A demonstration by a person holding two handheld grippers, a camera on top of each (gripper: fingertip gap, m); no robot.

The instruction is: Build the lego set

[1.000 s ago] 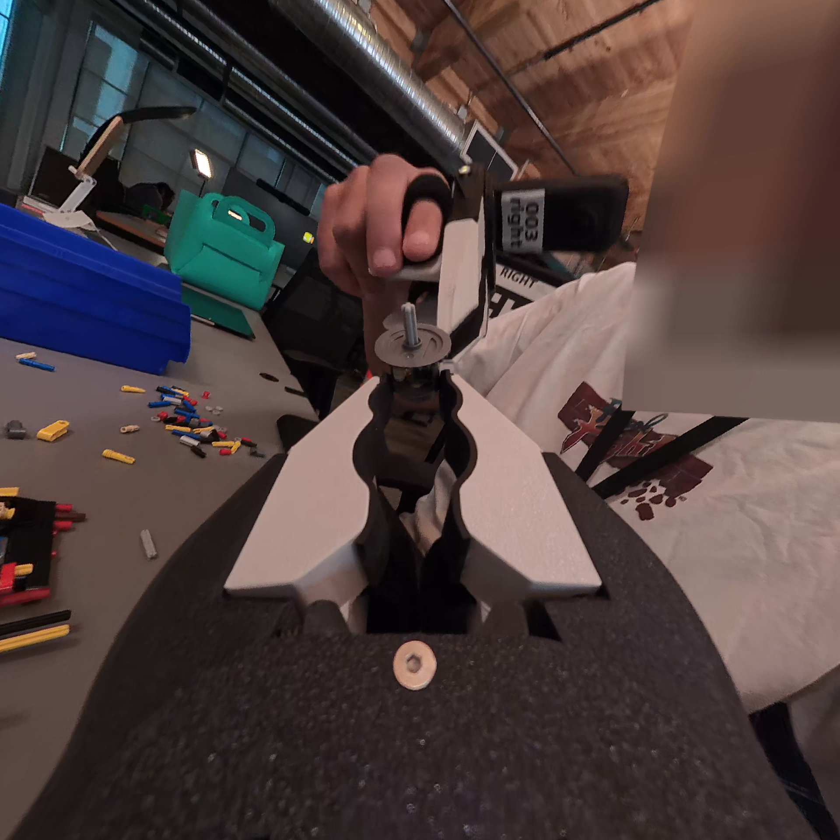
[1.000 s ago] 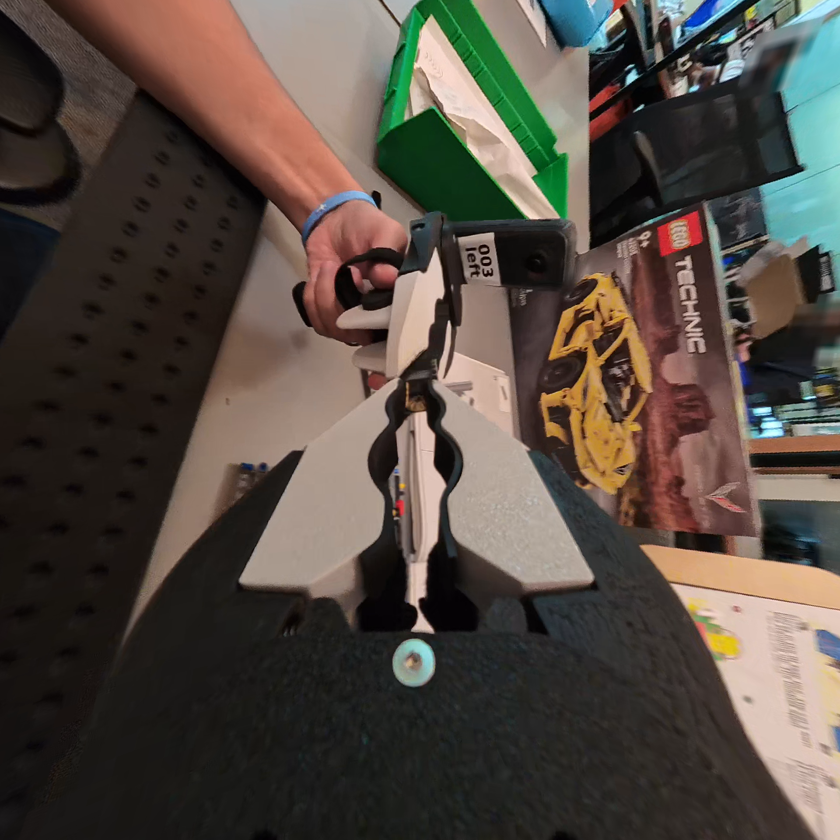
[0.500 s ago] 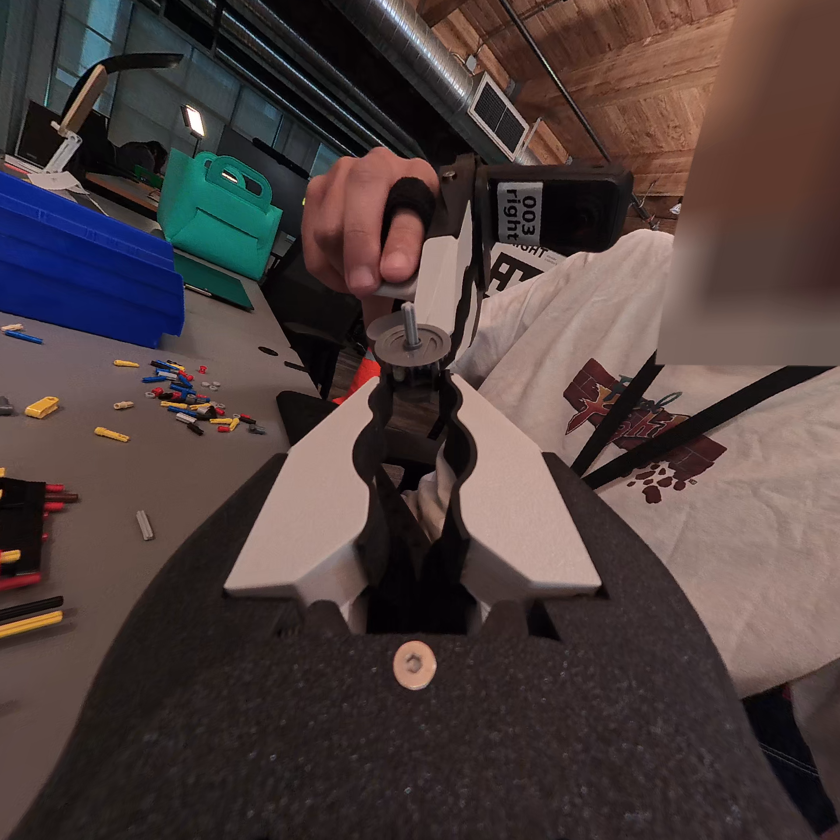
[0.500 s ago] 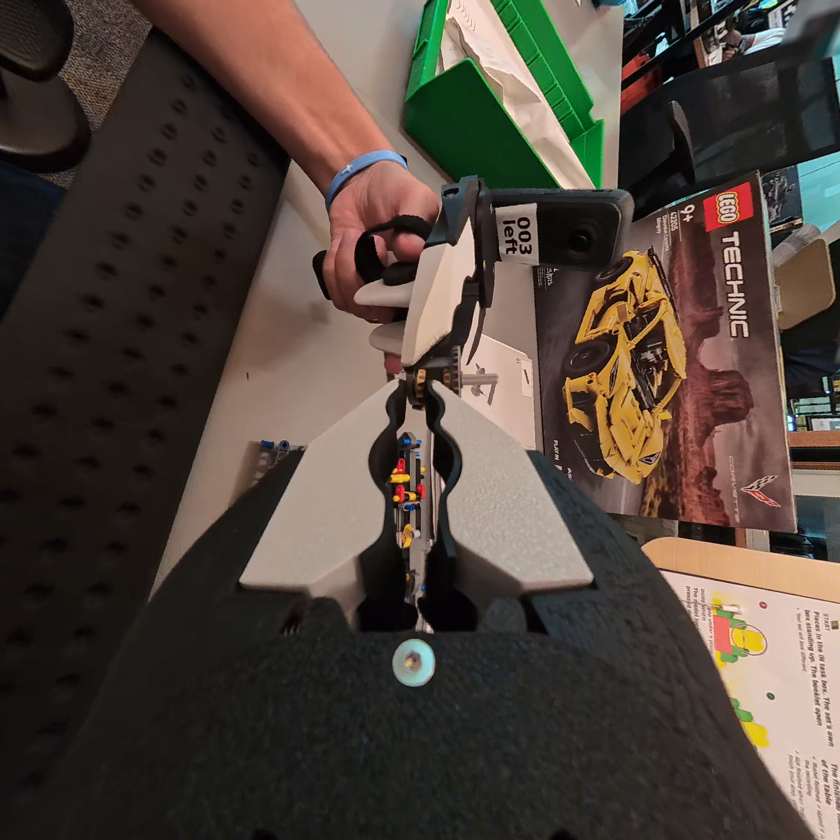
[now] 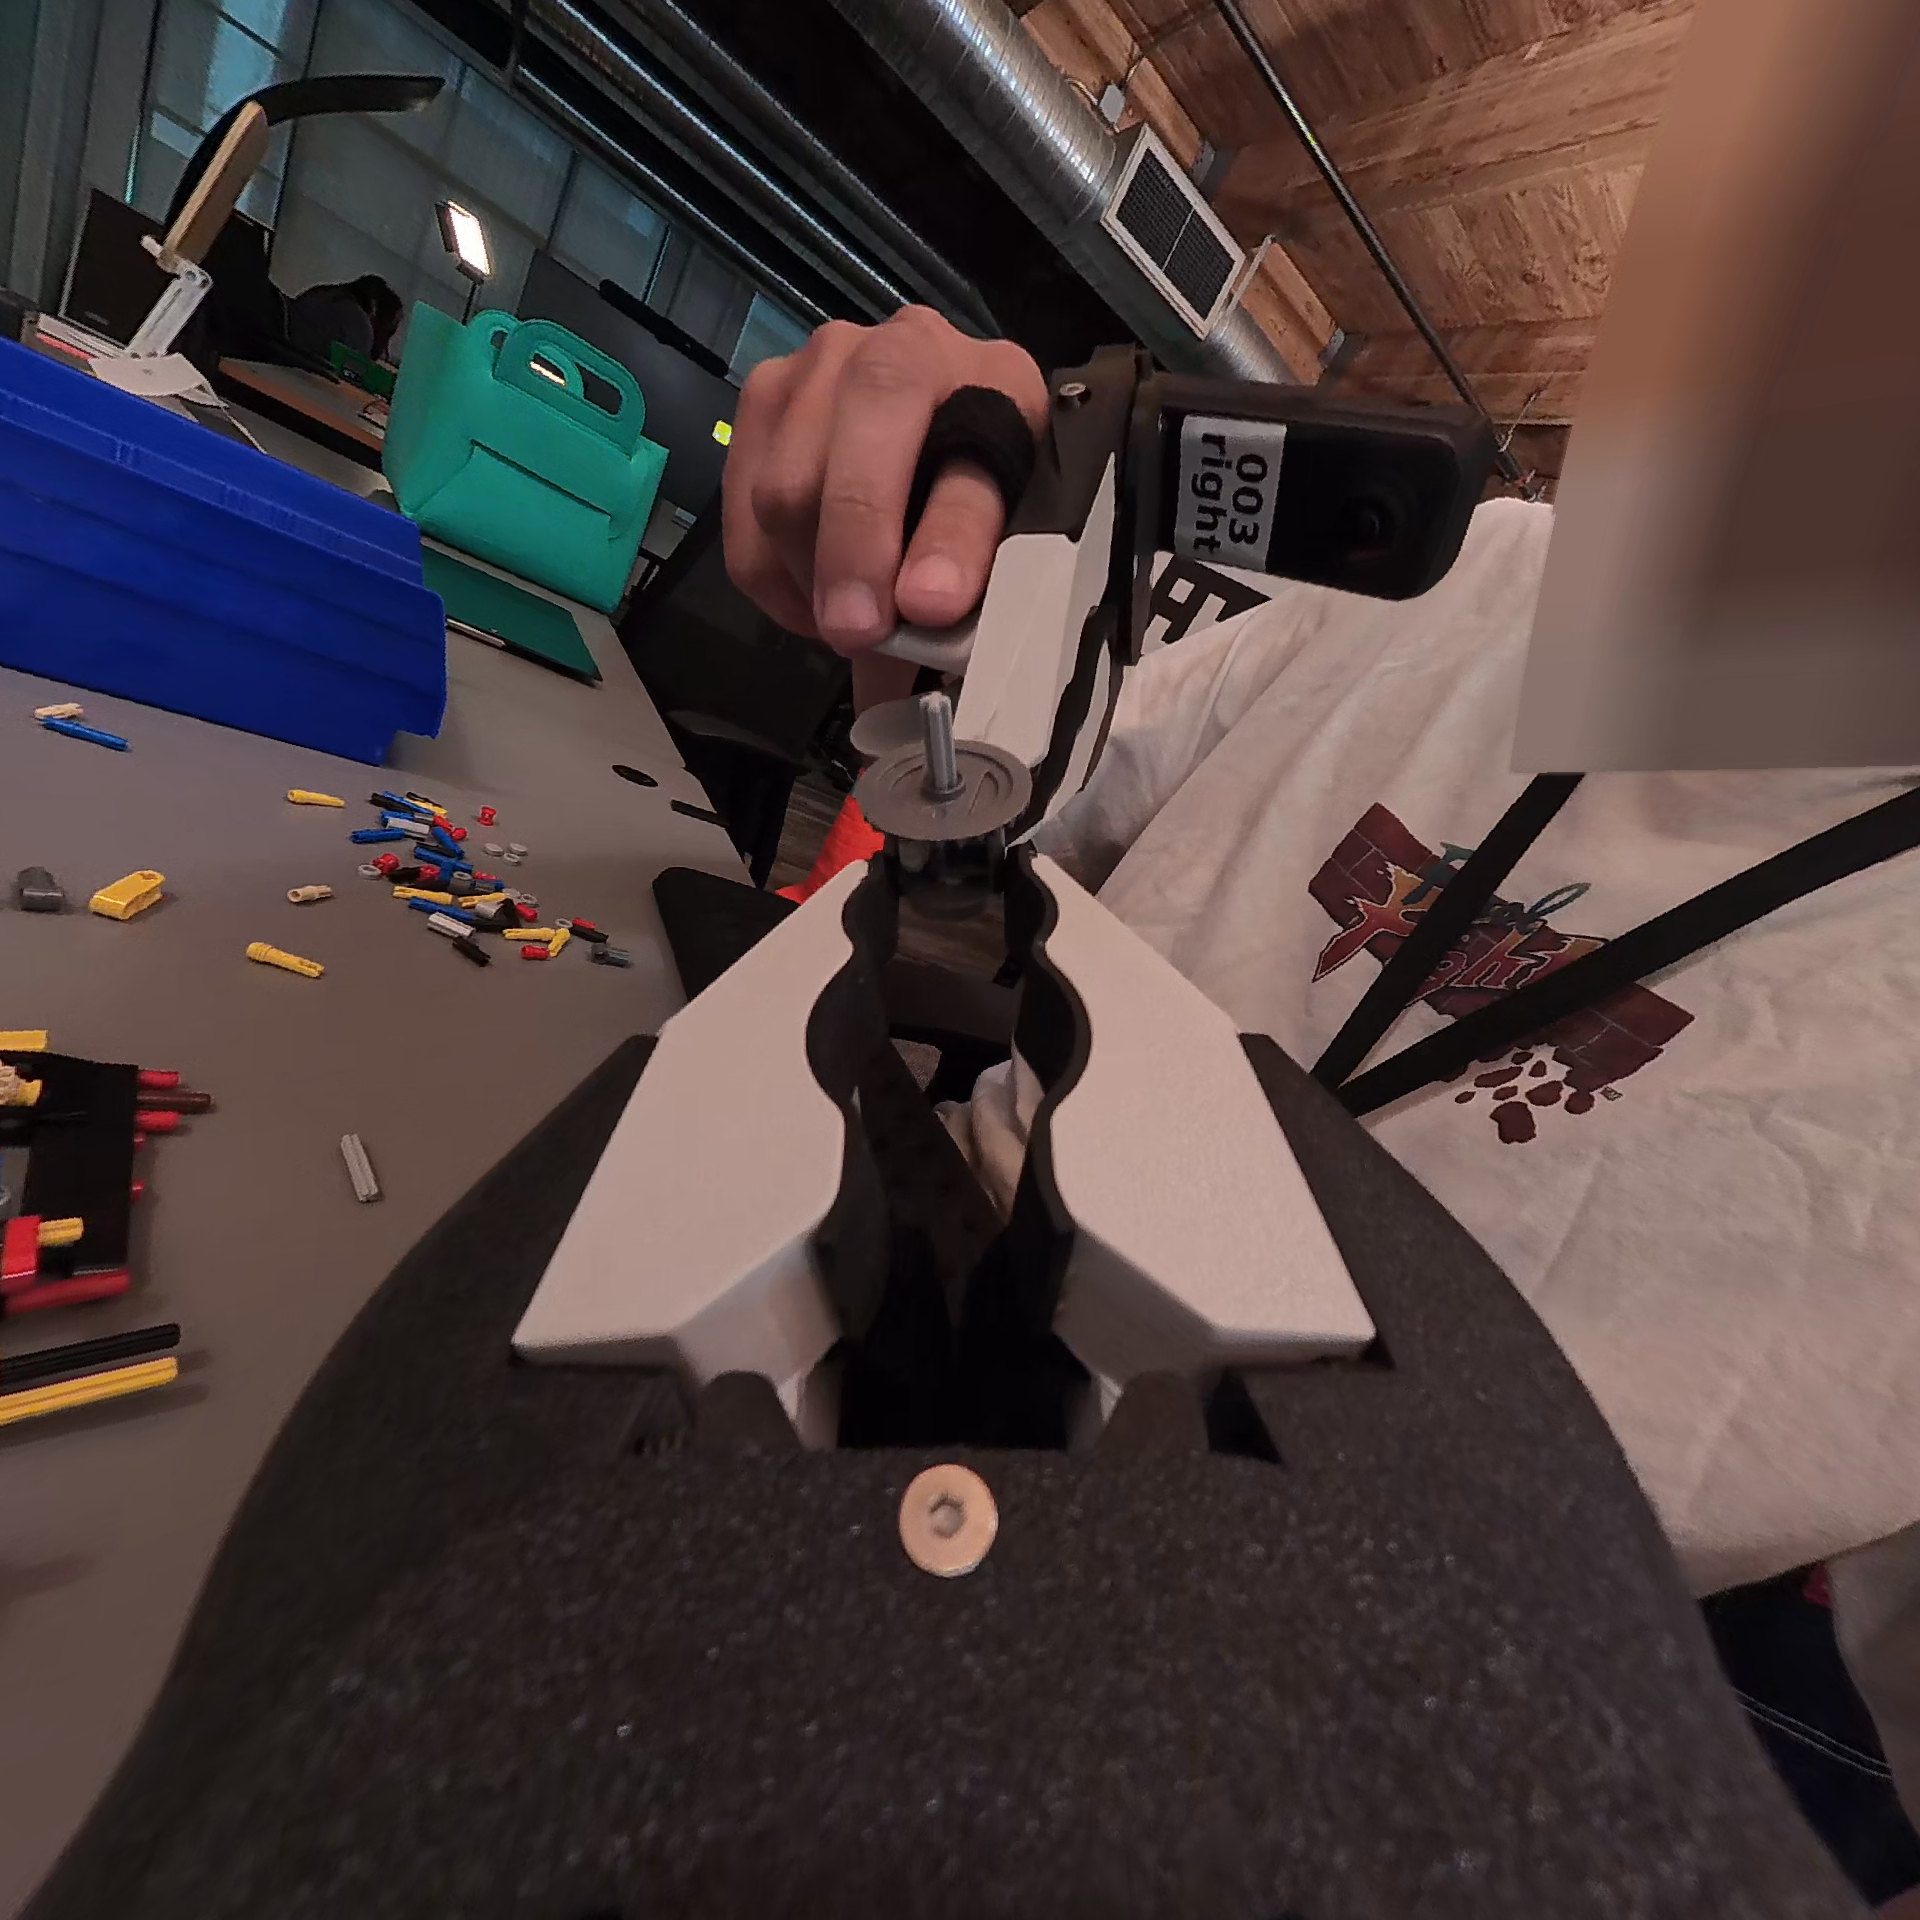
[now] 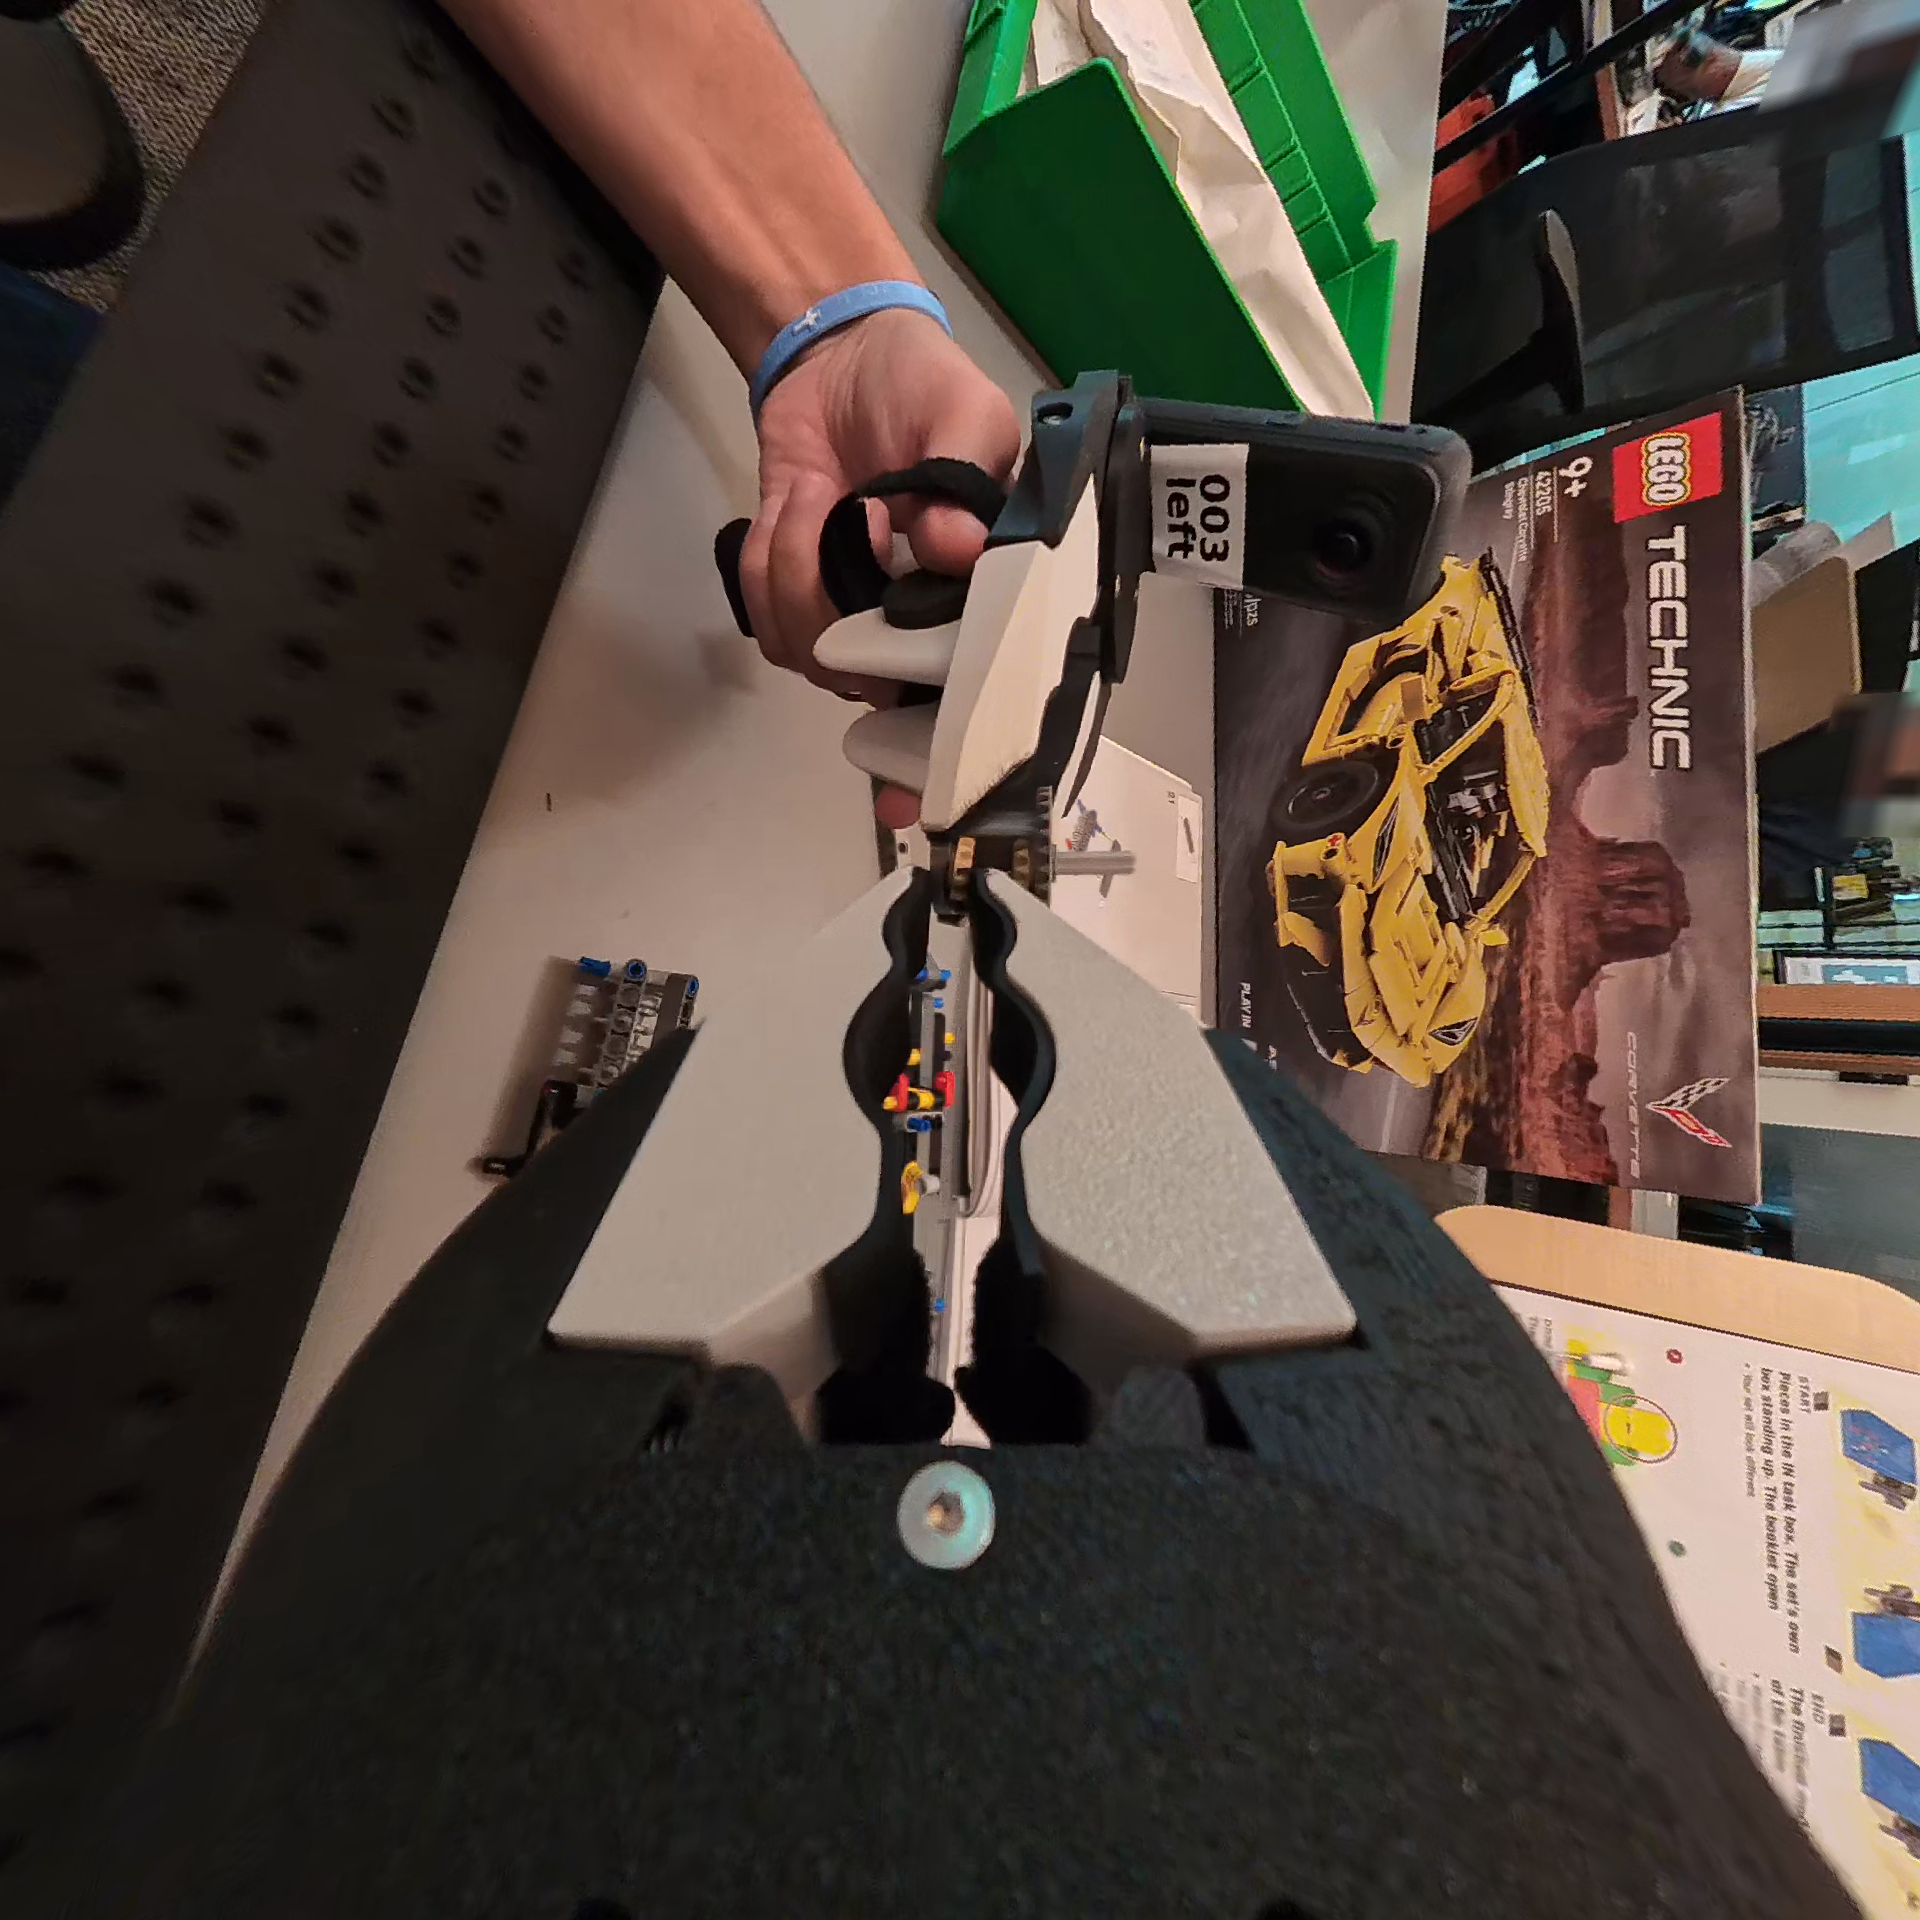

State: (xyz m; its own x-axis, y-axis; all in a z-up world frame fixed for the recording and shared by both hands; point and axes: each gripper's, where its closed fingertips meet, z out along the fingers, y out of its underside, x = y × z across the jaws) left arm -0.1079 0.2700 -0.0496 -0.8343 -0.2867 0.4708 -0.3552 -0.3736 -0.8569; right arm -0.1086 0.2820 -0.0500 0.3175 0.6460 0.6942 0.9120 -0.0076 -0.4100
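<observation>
Two grippers meet tip to tip above the table edge, and one small gear assembly (image 5: 940,805) is shared between them. In the left wrist view the left gripper (image 5: 943,868) is seen clenched on the lower part of that assembly; a flat grey disc sits just above its tips, with a ridged grey axle standing up through the disc. The right gripper (image 5: 1023,717) comes down from above, beside the axle, carried by a hand (image 5: 862,488) with a black strap looped over one finger. In the right wrist view the right gripper (image 6: 954,883) is clenched on a tan gear of the assembly (image 6: 997,862), beside a dark toothed gear and the axle that juts to the side; the left gripper (image 6: 997,790) is met there, held by a hand (image 6: 862,520) with a blue wristband.

Beyond, loose small pieces (image 5: 457,883) in blue, yellow, red and grey are scattered over the matt grey table (image 5: 312,1039). A black partly built section (image 5: 62,1174) with red pins lies at the left edge, near stacked blue bins (image 5: 197,561) and a teal felt bag (image 5: 520,468). A printed set box (image 6: 1496,821) stands behind the tips, with a green bin (image 6: 1122,239) farther off, a grey studded piece (image 6: 618,1023) on the pale table and a printed sheet (image 6: 1766,1538) at the lower right. Gripper fingers are smooth pale plastic with wavy black pads; their bodies are coarse black foam.
</observation>
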